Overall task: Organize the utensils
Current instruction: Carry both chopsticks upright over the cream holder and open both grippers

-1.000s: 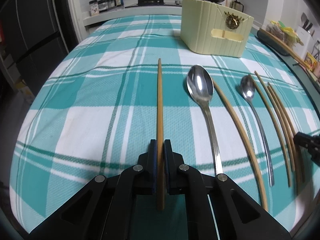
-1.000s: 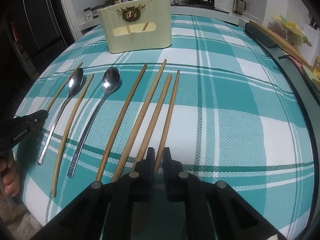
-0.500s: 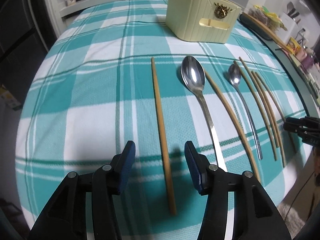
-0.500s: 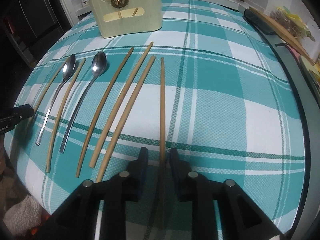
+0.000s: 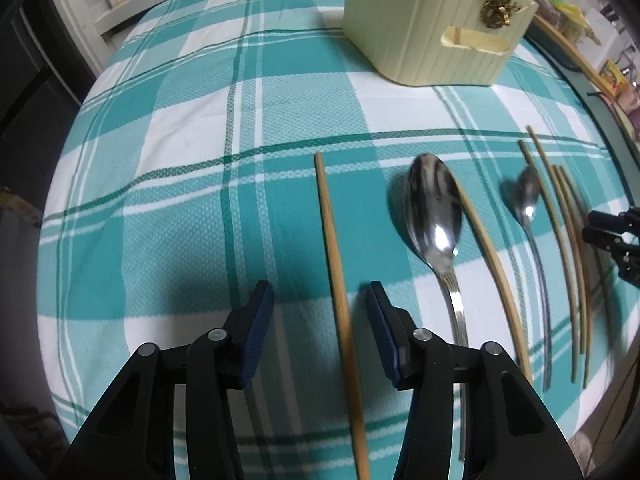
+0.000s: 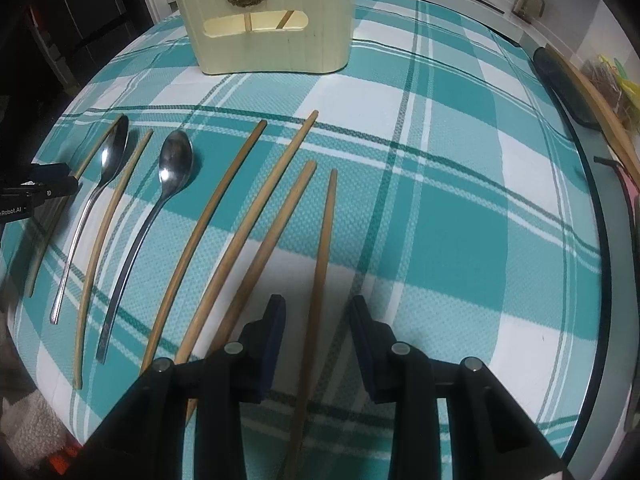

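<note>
With both sets of jaws standing apart and nothing clamped in either, this reads as the moment just after two chopsticks were let go. The left gripper point(image 5: 320, 304) hangs with its jaws moderately open, having eased slightly narrower in the last instant, and the leftmost chopstick point(image 5: 334, 264) lies loose on the cloth between the pads, touching neither. The right gripper point(image 6: 316, 316) is parted less, jaws also drawing in a touch, and the rightmost chopstick point(image 6: 322, 248) runs free between them toward 12 o'clock. Outward from there, in the right wrist view: three more chopsticks fan toward 11 o'clock, then the small spoon point(image 6: 172, 168), another stick, and the large spoon point(image 6: 114, 148) out at 10 o'clock. The cream utensil holder point(image 6: 272, 36) stands upright at 12 o'clock, well apart from the row, on the checked worktop point(image 6: 460, 216). To do this step well, I'd judge each gripper should back off straight along its stick so the pads don't nudge it. The next grasp should land near a handle end, jaws square across the shaft, since thin round sticks roll easily.
</note>
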